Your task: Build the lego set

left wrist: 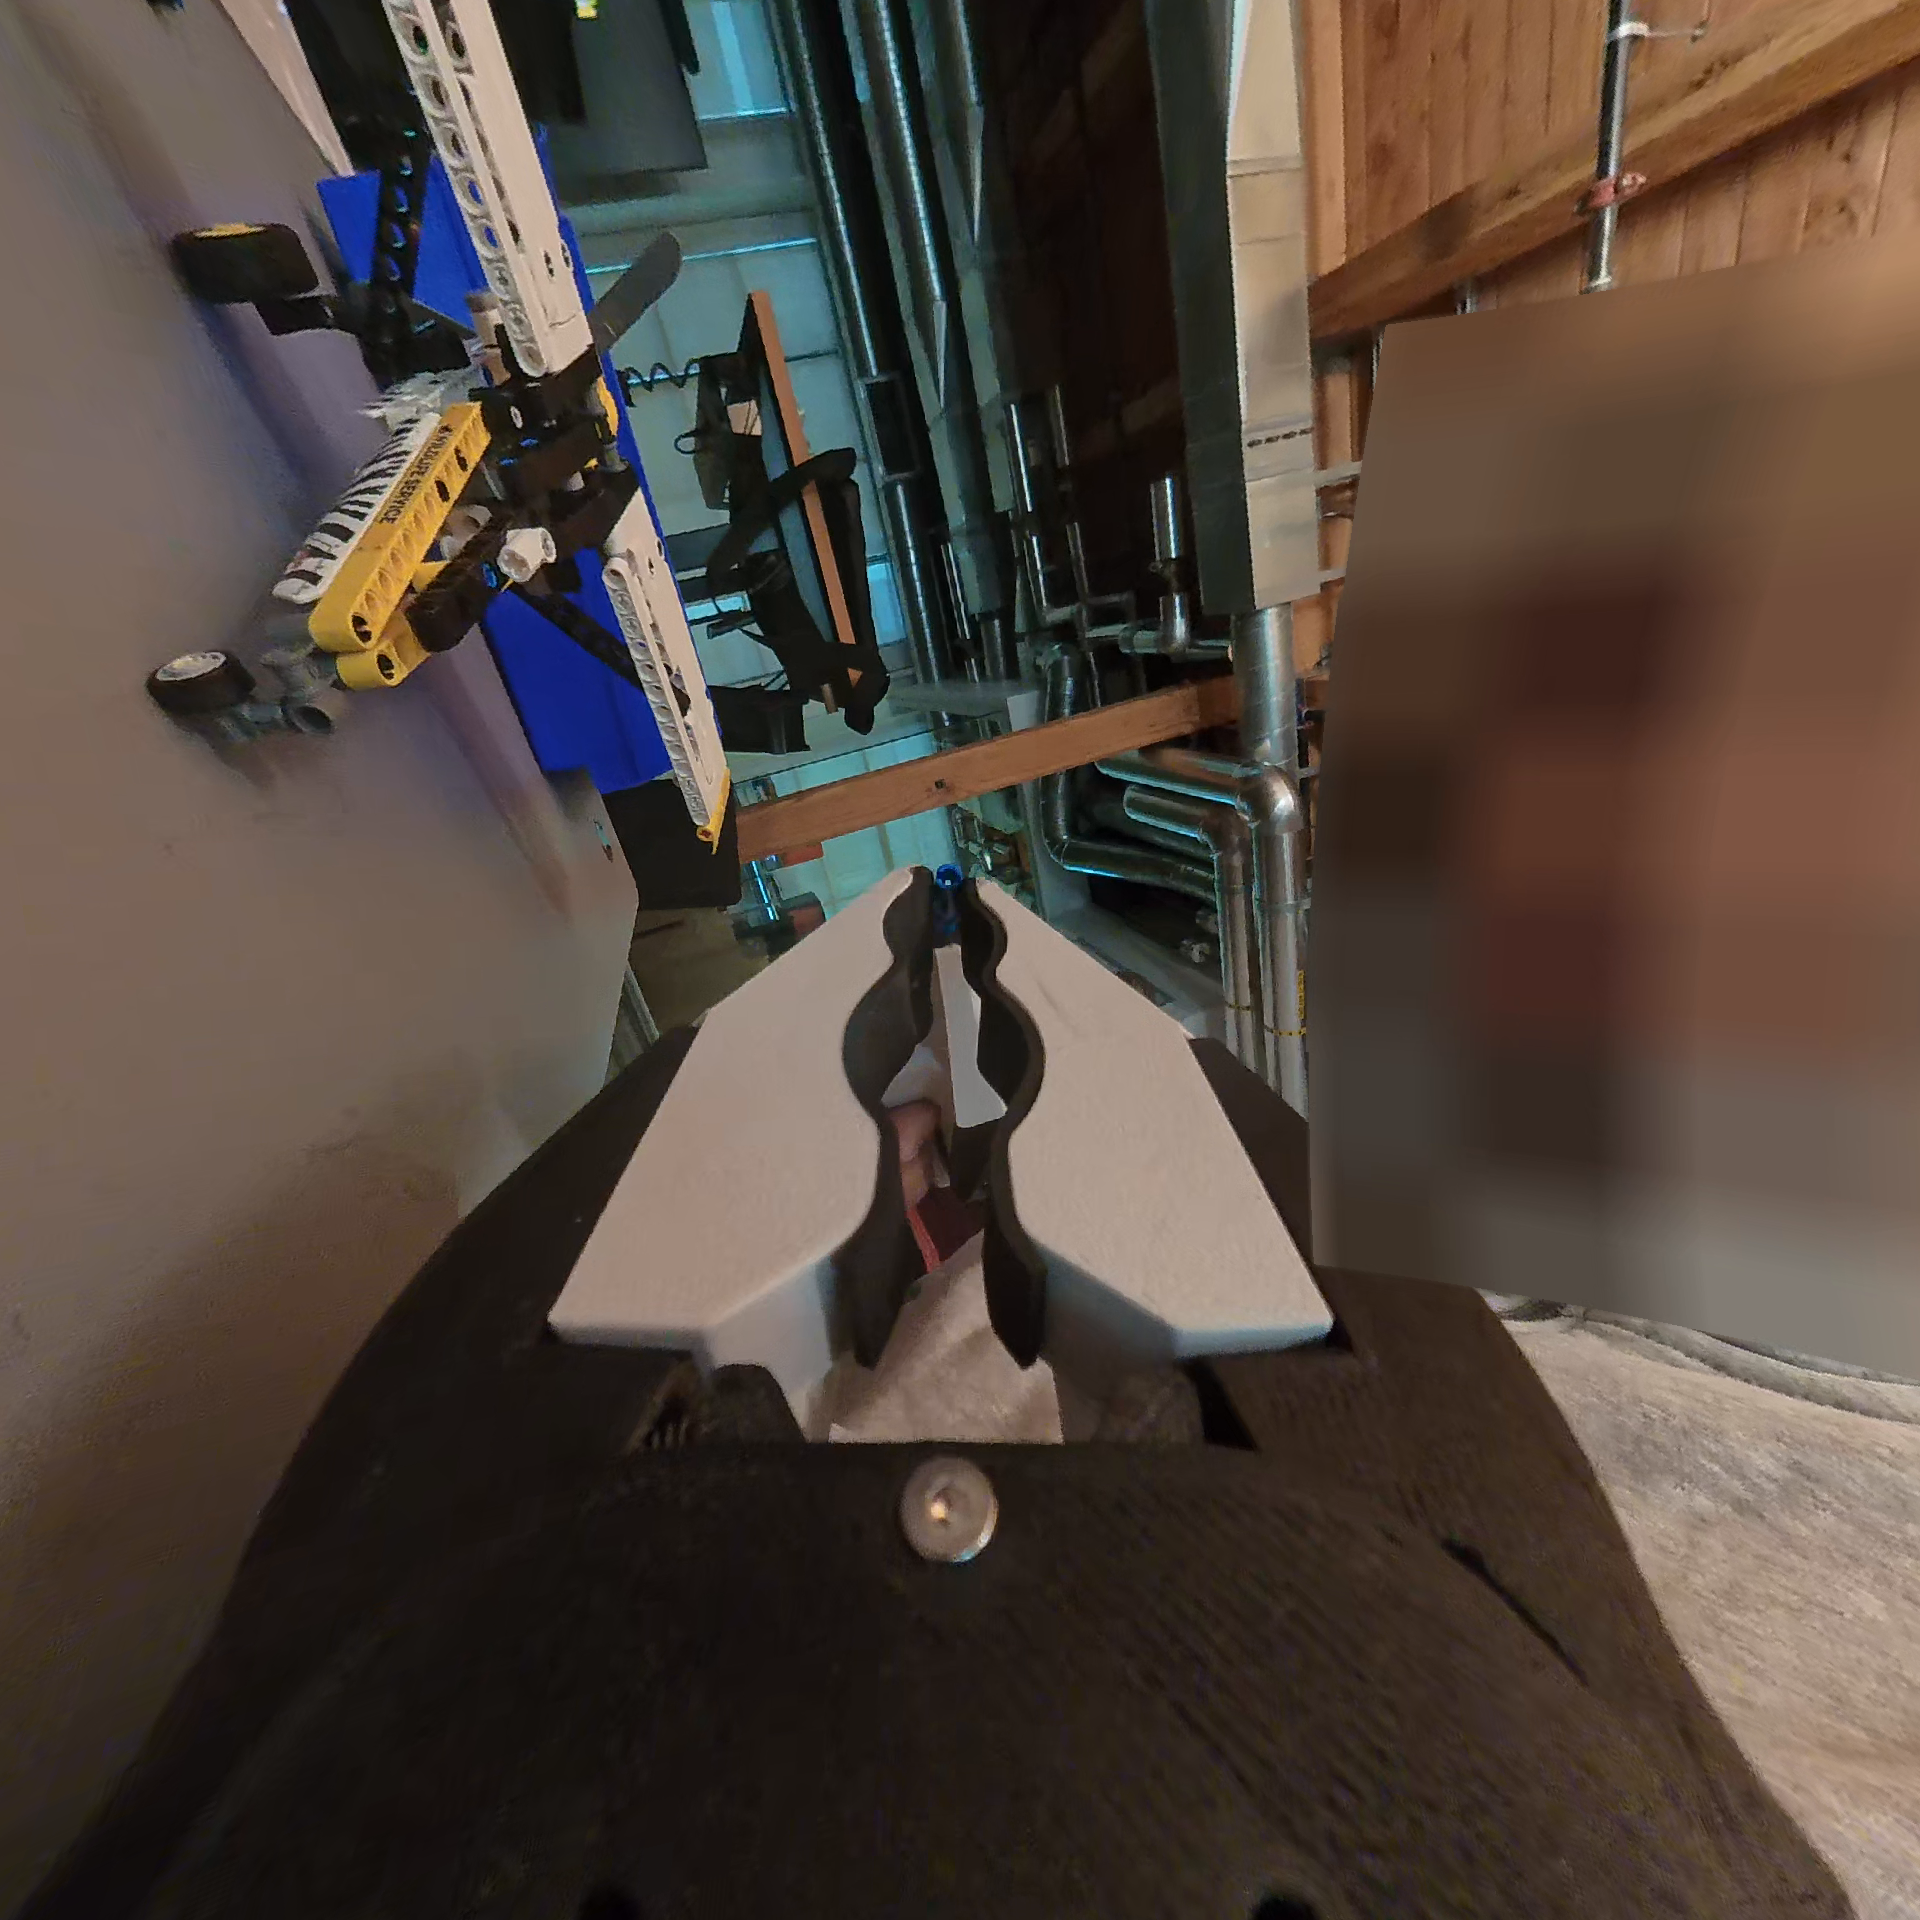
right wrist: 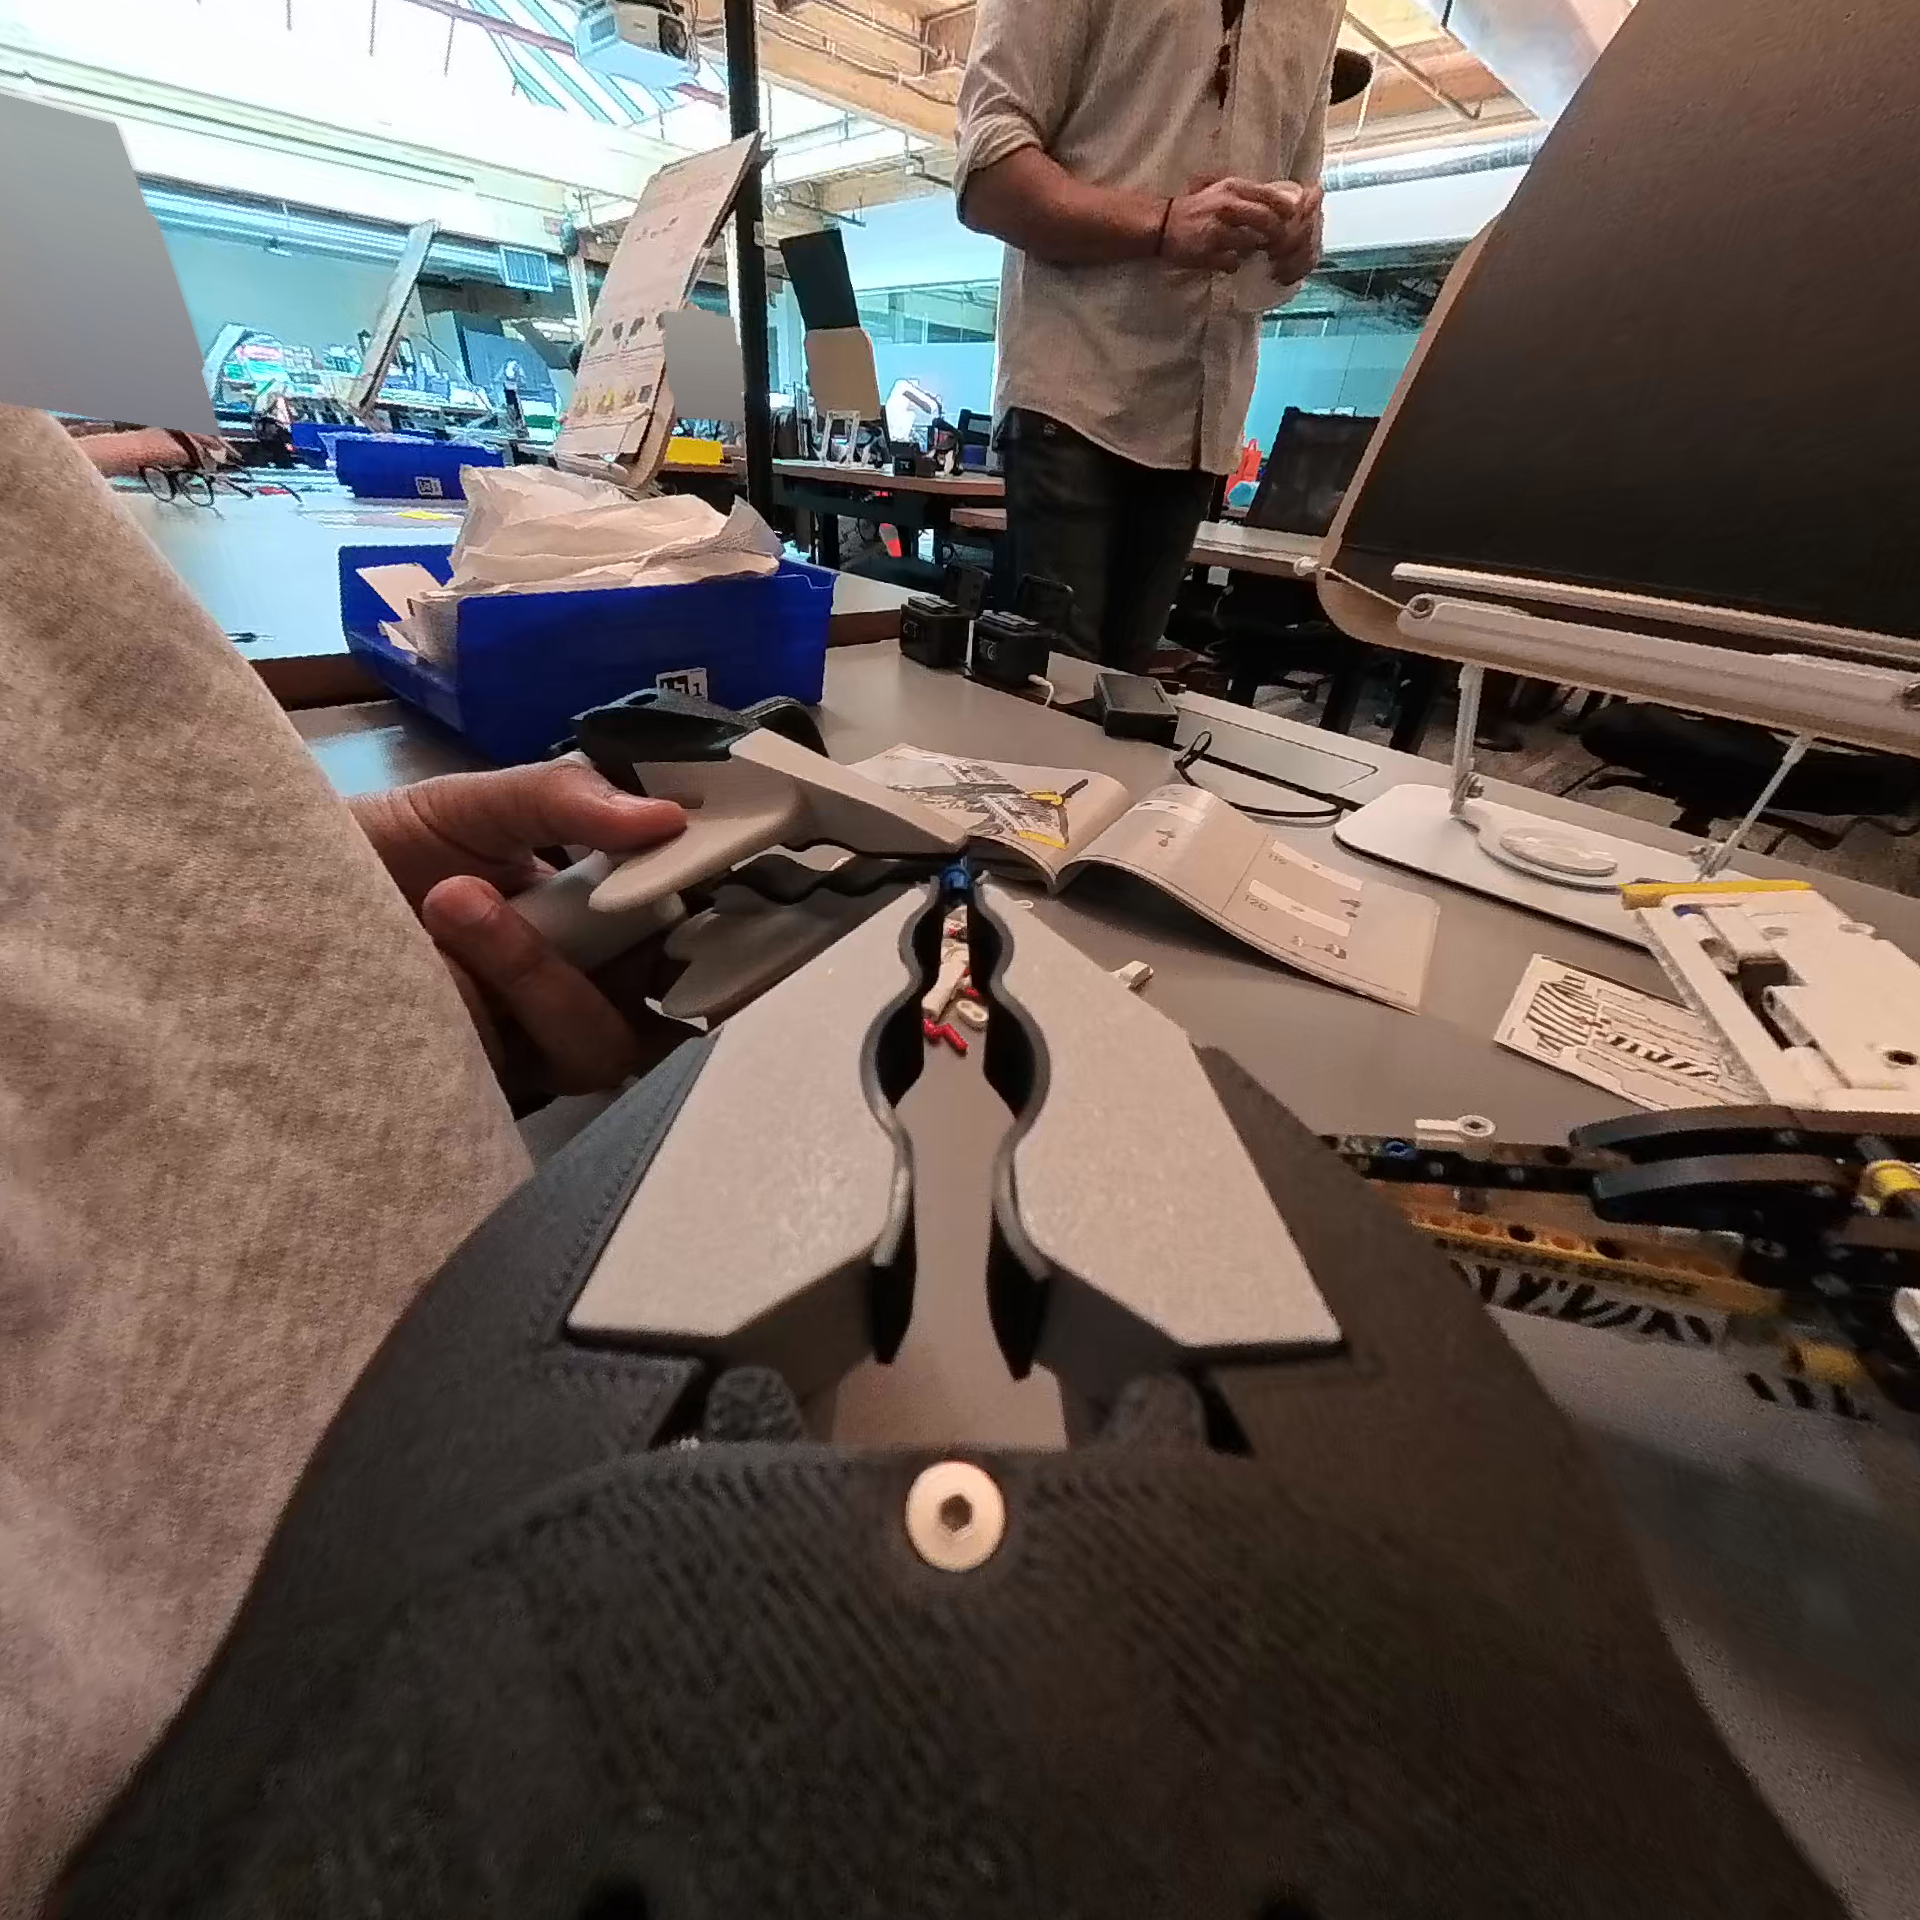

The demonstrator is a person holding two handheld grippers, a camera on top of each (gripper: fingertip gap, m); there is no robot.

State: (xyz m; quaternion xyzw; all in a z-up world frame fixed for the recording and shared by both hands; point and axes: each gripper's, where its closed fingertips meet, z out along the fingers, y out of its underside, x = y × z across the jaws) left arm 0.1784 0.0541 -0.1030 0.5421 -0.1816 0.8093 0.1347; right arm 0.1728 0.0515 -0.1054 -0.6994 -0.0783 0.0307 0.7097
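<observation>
Both grippers pinch a small blue pin at nearly closed tips, left gripper (left wrist: 948,894) and right gripper (right wrist: 958,888) at frame centre, lego model (left wrist: 447,488) upper left on the table (left wrist: 260,1039); pin may slip, grip is tip-only.

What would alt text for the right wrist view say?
The right tool pinches a small blue Lego pin above a grey table, meeting the left tool. An open instruction booklet lies behind.
</observation>
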